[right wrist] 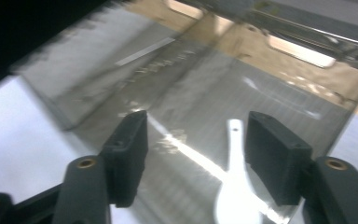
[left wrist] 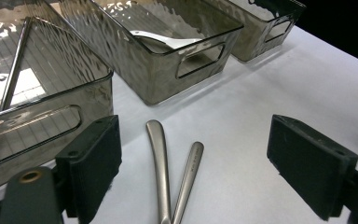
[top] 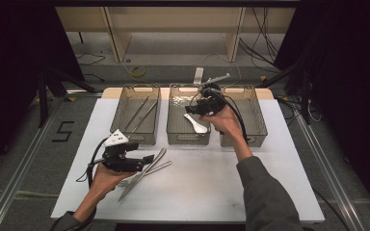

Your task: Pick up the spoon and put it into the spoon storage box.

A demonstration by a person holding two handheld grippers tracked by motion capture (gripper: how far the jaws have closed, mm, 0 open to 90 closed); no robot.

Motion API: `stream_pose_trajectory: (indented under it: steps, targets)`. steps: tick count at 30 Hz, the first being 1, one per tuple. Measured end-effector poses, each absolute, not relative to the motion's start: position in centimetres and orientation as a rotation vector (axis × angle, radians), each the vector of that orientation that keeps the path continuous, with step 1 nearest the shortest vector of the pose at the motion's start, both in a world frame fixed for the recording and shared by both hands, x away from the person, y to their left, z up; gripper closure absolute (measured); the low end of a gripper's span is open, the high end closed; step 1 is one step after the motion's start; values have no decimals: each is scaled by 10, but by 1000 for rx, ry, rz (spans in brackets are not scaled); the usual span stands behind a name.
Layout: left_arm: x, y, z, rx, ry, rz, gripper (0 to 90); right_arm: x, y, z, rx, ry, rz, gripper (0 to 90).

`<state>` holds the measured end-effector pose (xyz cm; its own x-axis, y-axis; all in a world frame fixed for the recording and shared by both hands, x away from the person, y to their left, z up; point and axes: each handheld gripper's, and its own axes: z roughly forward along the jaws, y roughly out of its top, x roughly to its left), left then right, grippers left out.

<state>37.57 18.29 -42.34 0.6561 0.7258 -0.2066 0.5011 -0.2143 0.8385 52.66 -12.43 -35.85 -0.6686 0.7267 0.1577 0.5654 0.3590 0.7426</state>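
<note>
Sorting cutlery into three smoked plastic bins at the far edge of the white table (top: 270,192).

Right gripper (top: 203,107) hangs over the middle bin (top: 172,126), jaws well apart, nothing between the pads. The white ceramic spoon (top: 196,124) lies on that bin's floor, clear of the jaws: drop step looks complete.

Left gripper (top: 150,159) sits low at the near left, jaws wide and empty, framing the handles of the metal cutlery (left wrist: 161,158) on the table.

Next, by my reading: close the left jaws on one handle, taking it alone where the two lie almost touching.

Left bin (top: 120,122) already holds metal chopsticks (top: 143,115). Its near wall stands just beyond the cutlery; open table lies to the right and near.
</note>
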Motion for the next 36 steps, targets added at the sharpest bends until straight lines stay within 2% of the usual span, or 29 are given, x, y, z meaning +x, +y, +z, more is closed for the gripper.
stream_pose_trajectory:
  steps: [10, 18, 23, 36]
  targets:
    - [385, 183, -428, 1892, 1052, 283, 236, 457, -154, -360, 1038, 2386, 1298, 334]
    - [392, 183, -430, 1913, 1072, 277, 258, 420, -184, -385, 1061, 2347, 1410, 320]
    - [395, 182, -431, 1946, 1070, 287, 257, 407, -197, -402, 1074, 2340, 1377, 309]
    - [406, 177, -438, 2062, 1077, 295, 250, 385, -213, -418, 1115, 2331, 1369, 299]
